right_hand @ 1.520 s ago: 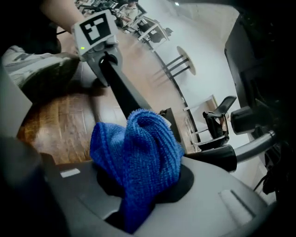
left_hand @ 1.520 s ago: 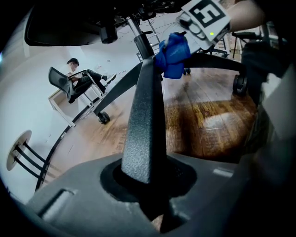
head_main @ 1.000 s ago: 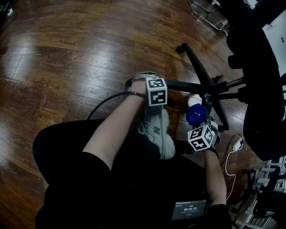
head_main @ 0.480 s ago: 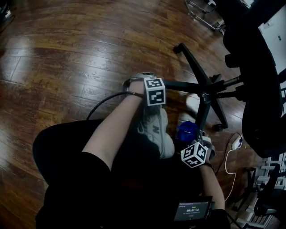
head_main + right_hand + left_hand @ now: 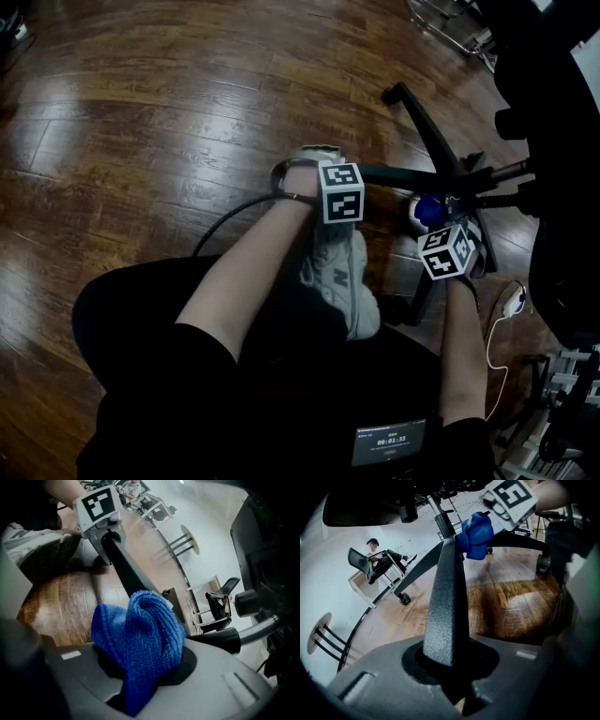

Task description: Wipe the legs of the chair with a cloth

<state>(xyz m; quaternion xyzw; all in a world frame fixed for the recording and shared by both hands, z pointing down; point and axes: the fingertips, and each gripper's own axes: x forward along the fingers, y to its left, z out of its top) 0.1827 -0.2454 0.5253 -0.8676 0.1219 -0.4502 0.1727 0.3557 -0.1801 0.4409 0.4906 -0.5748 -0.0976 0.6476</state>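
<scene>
Seated low over a dark wood floor (image 5: 141, 112), a person (image 5: 169, 375) works at the base of a black office chair (image 5: 553, 187), a gripper in each hand. The left gripper (image 5: 450, 667) is clamped on a chair leg (image 5: 446, 602), its jaws closed round the black, grainy-surfaced bar. Its marker cube (image 5: 342, 192) faces up in the head view. From that grip the leg runs toward the hub (image 5: 461, 183) under the seat.

The right gripper (image 5: 140, 681) has its jaws closed on a bunched blue cloth (image 5: 140, 634), which bulges out ahead of them. In the left gripper view the cloth sits at the far end of the same leg, close to the hub. It seems to rest against the leg, though the contact itself is hard to make out. In the head view the right gripper's own marker cube lies just below the cloth.

A grey-and-white shoe (image 5: 339, 272) is planted between the two forearms, just beside the held leg. Another leg of the base reaches away to a caster (image 5: 397, 93). A white cable (image 5: 502, 323) trails on the floor beside the right forearm. Far back in the left gripper view, a second person (image 5: 382, 557) sits against a pale wall.
</scene>
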